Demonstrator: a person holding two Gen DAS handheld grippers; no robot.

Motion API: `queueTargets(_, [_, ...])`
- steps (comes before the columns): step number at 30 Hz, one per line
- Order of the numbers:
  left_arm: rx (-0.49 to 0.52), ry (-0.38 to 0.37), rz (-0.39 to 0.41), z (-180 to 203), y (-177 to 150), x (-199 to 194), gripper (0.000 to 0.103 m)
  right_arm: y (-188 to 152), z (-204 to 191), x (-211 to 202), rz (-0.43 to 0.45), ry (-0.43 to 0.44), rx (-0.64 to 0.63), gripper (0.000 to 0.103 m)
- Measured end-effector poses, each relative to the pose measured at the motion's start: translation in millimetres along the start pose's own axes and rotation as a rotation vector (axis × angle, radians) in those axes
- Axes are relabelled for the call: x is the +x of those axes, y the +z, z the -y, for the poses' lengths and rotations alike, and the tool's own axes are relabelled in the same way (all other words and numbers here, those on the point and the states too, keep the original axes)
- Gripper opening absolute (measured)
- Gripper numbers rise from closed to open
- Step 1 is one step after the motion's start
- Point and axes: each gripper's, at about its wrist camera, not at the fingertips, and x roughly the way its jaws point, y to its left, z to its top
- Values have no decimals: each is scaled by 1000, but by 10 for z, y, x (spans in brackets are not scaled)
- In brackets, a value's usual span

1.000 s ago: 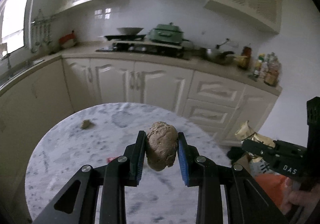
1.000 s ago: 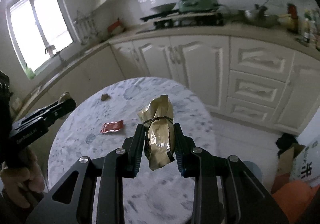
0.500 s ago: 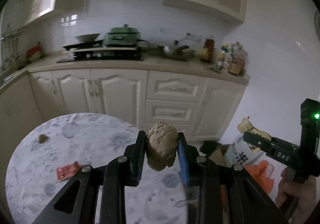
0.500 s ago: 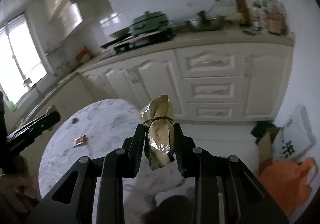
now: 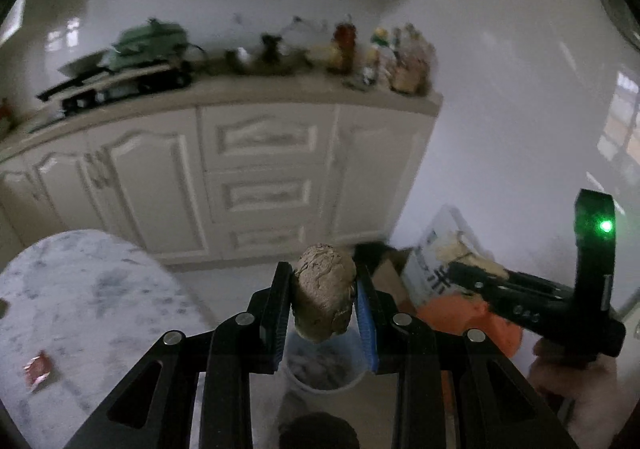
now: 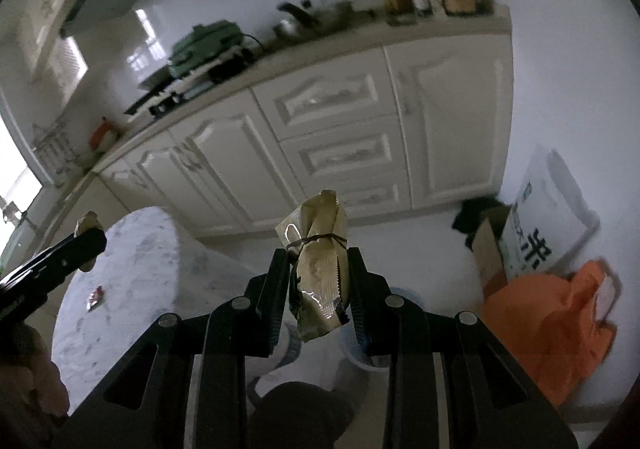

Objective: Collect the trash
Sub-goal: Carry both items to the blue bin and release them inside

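Left wrist: hand-held gripper (image 5: 324, 303) tilted downward

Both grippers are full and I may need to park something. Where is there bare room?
Free: the round marble table around the small red wrapper; white floor before the cabinets. Crowded: the corner with orange bag and cardboard box.

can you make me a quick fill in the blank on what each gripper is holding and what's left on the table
1. The left gripper is shut on a crumpled brown ____.
2. The right gripper holds a gold wrapper tied with a dark ____.
3. A small ____ packet lies on the marble table.
4. Below the left gripper stands a white ____ on the floor.

Missing words: paper ball; band; red; bin
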Motion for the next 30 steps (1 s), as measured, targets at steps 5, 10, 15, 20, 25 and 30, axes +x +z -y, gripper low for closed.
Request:
queueTargets(5, [14, -31, -108, 80, 170, 637, 26, -25, 229, 355, -49, -7, 37, 29])
queueTargets(10, [20, -39, -198, 90, 342, 1263, 26, -24, 402, 733, -102, -10, 68, 29])
queueTargets(15, [26, -39, -268, 146, 498, 1808, 26, 16, 551, 1048, -145, -13, 88, 29])
queueTargets(20, [81, -21, -369, 316, 526, 2416, 36, 19, 673, 1294, -173, -25, 100, 32])
queueTargets(25, [97, 70, -358, 428, 605, 2686, 93, -11, 790, 1396, -187, -53, 137, 73])
queueTargets(30, [97, 101, -331, 464, 661, 2618, 102, -61, 828, 1286, -171, -76, 185, 103])
